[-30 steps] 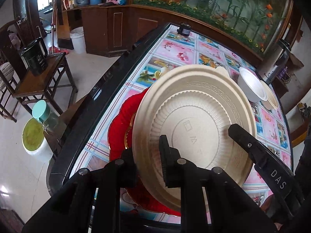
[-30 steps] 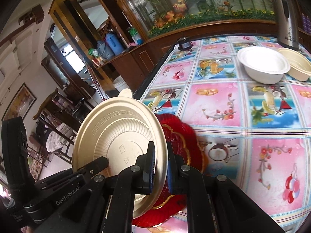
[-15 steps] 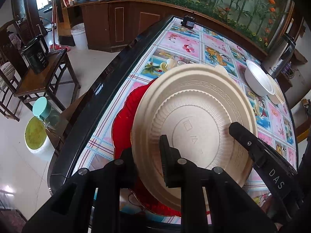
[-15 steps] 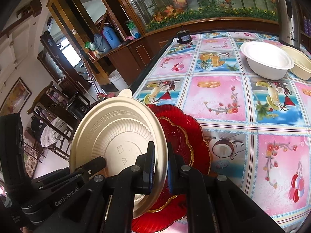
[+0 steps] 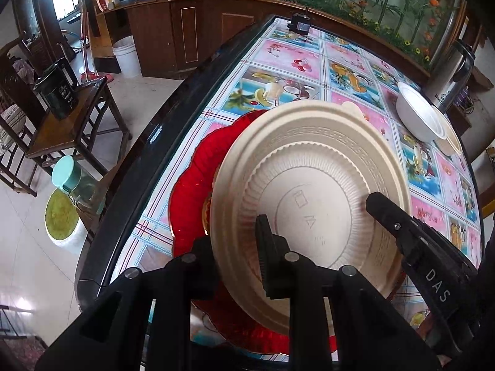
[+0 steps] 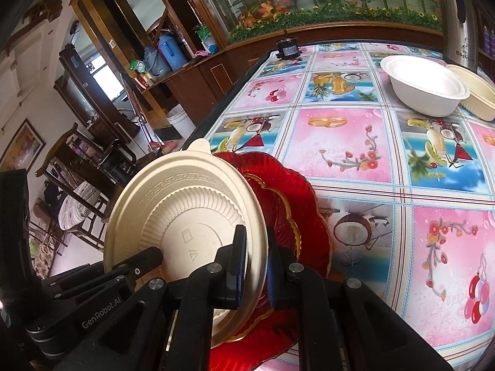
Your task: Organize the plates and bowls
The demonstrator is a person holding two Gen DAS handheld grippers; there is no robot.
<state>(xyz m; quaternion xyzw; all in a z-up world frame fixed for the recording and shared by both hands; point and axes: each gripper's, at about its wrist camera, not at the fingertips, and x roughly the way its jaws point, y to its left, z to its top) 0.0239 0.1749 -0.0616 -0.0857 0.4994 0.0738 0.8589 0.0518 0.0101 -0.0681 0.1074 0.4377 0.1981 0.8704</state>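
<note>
Two grippers pinch one beige ribbed pulp plate [image 5: 312, 185], tilted underside-up over the red scalloped glass plates [image 6: 287, 210] at the flowered tablecloth's [image 6: 355, 148] near edge: left gripper [image 5: 238, 266] and right gripper [image 6: 256, 266] each clamp its rim. Stacking seems midway; white bowl [image 6: 427, 83] and cream ribbed bowl [image 6: 479, 95] sit apart.

Two plates [image 5: 312, 167] [image 5: 191, 179], two bowls [image 6: 425, 85] [image 6: 479, 92]
</note>
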